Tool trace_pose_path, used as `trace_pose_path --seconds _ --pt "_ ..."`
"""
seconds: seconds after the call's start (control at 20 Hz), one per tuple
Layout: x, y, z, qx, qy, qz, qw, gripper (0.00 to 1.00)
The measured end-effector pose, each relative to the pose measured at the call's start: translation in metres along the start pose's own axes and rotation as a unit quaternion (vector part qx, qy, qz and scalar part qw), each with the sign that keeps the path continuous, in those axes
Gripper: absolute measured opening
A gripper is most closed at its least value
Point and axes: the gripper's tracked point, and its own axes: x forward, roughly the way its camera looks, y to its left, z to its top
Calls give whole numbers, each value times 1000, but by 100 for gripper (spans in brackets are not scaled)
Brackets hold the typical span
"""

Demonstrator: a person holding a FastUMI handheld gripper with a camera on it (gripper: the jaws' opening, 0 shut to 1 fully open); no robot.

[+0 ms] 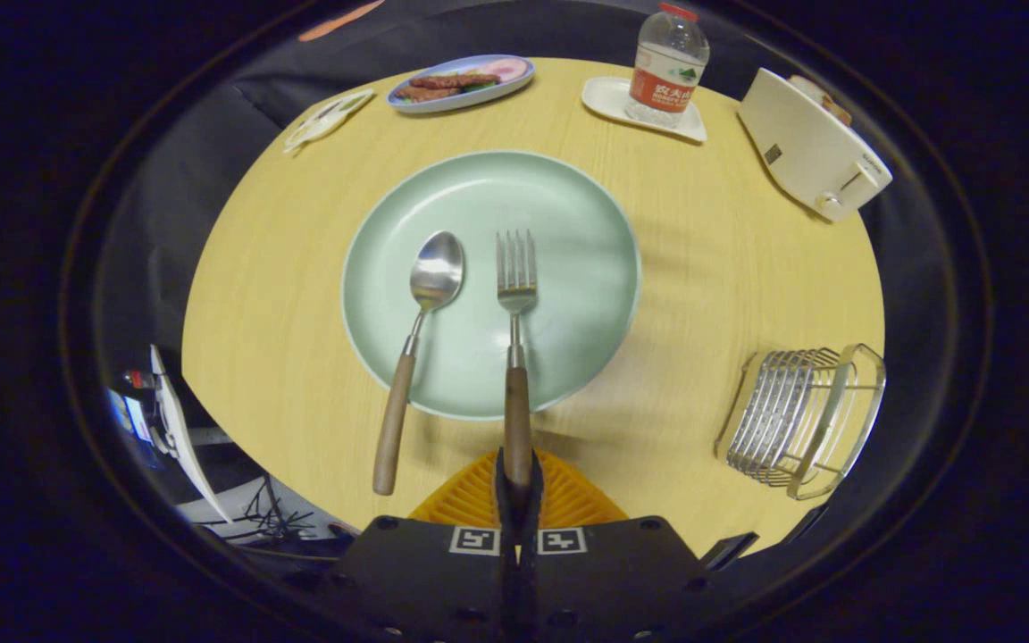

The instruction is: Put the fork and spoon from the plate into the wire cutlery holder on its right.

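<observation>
Clamped between my gripper fingers at the bottom centre of the frame is the fork's wooden handle, its tines lying on the green plate mid-frame. Just left of it, the spoon rests with its bowl on the plate and its handle over the rim. At lower right, well apart, stands the wire cutlery holder.

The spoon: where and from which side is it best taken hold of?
Probably by the wooden handle end of the spoon, which juts off the plate over the table, approached from the near side. The gripper is closed on the fork handle.
</observation>
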Motion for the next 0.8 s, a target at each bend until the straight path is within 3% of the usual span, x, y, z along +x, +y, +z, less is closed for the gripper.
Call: trace_pose_path --seconds 0.25,0.45,0.8 --pt "-78 -20 8 27 -41 29 998 1" --pt "-132 -79 -10 73 -38 8 997 0" --pt "-155 -143 -51 128 18 -13 991 1"
